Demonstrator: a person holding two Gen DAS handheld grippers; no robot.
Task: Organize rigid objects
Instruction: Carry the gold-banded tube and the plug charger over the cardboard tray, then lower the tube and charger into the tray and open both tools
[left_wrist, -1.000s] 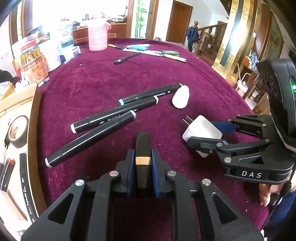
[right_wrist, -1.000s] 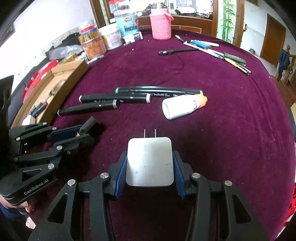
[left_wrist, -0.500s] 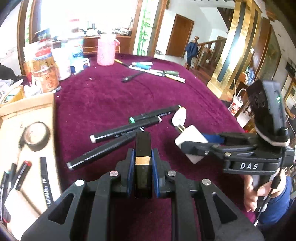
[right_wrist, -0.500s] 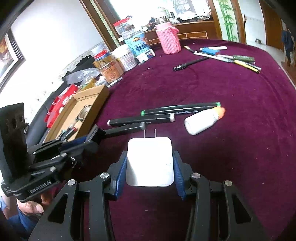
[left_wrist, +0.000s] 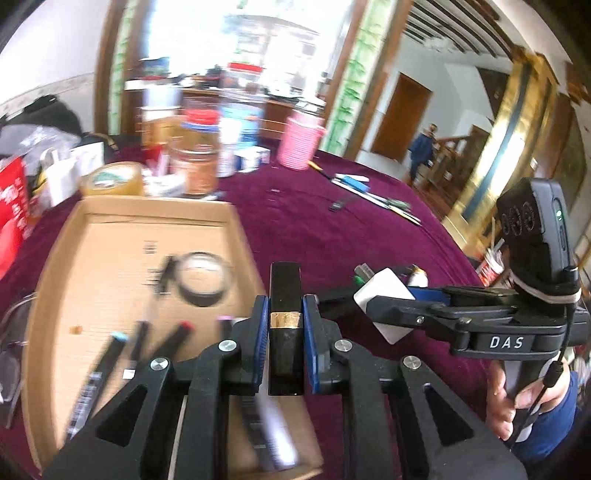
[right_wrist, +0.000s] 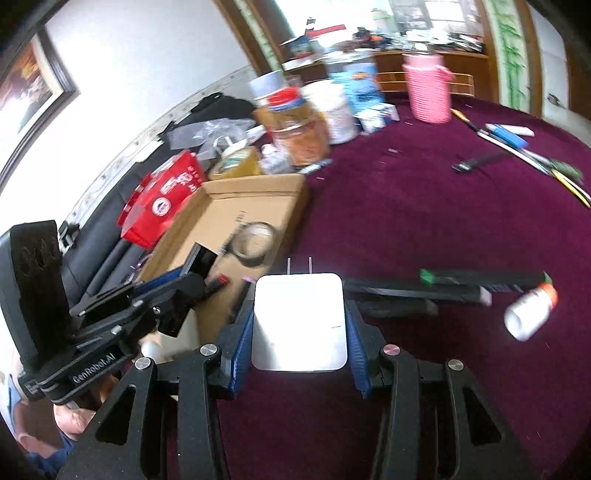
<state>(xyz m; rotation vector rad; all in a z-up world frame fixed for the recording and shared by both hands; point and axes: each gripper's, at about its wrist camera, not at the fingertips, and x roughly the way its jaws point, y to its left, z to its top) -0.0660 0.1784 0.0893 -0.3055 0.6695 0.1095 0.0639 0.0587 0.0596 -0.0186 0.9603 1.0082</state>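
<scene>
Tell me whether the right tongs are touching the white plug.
Touching: the right wrist view shows the right tongs with both blue pads pressed against the white plug's sides.

My left gripper (left_wrist: 284, 325) sits over the near right corner of the cardboard tray (left_wrist: 122, 210), a slim block (left_wrist: 284, 295) standing between its pads. In the tray: a tape roll (left_wrist: 203, 284) toward the middle, markers (left_wrist: 110, 354) lying nearer me. My right gripper (right_wrist: 299, 325) is just right of the tray, over the cloth-covered table (right_wrist: 424, 206), with the plug adapter (right_wrist: 299, 325) between its pads, prongs pointing away. Right of it, three markers (right_wrist: 406, 293) lie on the cloth, a small bottle (right_wrist: 530, 314) at their right end. Behind the tray stand jars (right_wrist: 299, 129) and a knitted cup (right_wrist: 428, 88); pens (right_wrist: 517, 147) lie far right.
</scene>
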